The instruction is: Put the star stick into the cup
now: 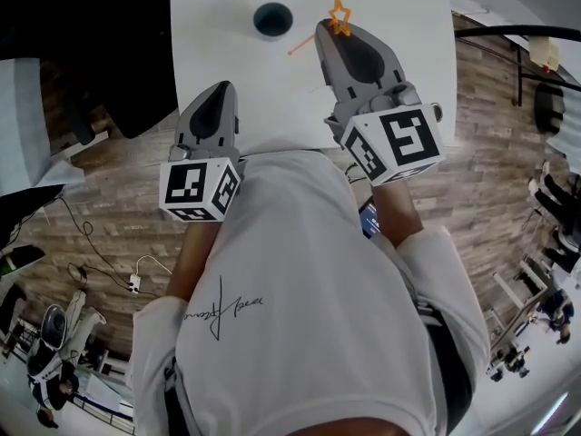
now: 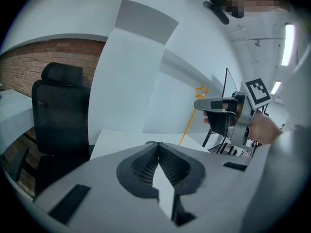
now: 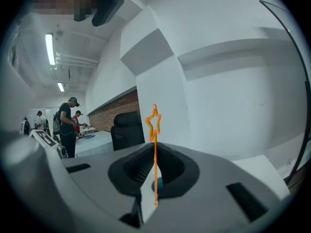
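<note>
The orange star stick (image 1: 338, 14) is clamped in my right gripper (image 1: 327, 29), which is shut on it above the white table (image 1: 218, 53). Its star sticks out past the jaw tips and its thin tail (image 1: 300, 45) slants down to the left. In the right gripper view the star stick (image 3: 154, 122) stands upright between the closed jaws. The dark round cup (image 1: 272, 18) stands on the table just left of the star, apart from it. My left gripper (image 1: 221, 89) is shut and empty, near the table's front edge. From it I see the star stick (image 2: 201, 91) held by the right gripper (image 2: 214, 104).
A black office chair (image 2: 60, 115) stands left of the table. Cables and a power strip (image 1: 134, 282) lie on the wood floor. Two people (image 3: 68, 125) stand at a far table. White walls rise behind the table.
</note>
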`<state>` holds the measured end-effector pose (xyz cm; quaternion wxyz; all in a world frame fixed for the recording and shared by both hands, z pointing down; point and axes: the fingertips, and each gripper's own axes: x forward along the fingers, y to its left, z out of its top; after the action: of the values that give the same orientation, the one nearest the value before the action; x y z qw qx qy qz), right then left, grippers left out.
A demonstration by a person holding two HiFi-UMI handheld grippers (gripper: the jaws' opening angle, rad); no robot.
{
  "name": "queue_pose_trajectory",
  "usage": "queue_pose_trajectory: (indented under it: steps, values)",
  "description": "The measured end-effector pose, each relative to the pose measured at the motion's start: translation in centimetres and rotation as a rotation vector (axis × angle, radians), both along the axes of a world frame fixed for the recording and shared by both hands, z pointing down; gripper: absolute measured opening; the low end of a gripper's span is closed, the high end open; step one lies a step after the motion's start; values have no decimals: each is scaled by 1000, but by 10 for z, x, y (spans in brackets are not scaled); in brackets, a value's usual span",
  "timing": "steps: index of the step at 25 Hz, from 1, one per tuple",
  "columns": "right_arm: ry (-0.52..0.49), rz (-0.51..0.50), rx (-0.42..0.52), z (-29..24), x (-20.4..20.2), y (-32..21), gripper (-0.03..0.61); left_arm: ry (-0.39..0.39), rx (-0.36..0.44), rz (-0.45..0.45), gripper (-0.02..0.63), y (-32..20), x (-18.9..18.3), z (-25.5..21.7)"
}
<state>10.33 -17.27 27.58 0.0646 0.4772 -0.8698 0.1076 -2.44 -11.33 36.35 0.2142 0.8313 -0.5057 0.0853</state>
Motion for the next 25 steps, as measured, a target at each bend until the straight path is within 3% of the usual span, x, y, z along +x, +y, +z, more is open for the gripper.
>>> queue_pose_trajectory:
  steps: [25]
  values:
    - [-28, -15, 14, -7, -4, -43, 15, 9, -46, -21, 9, -15, 0, 13]
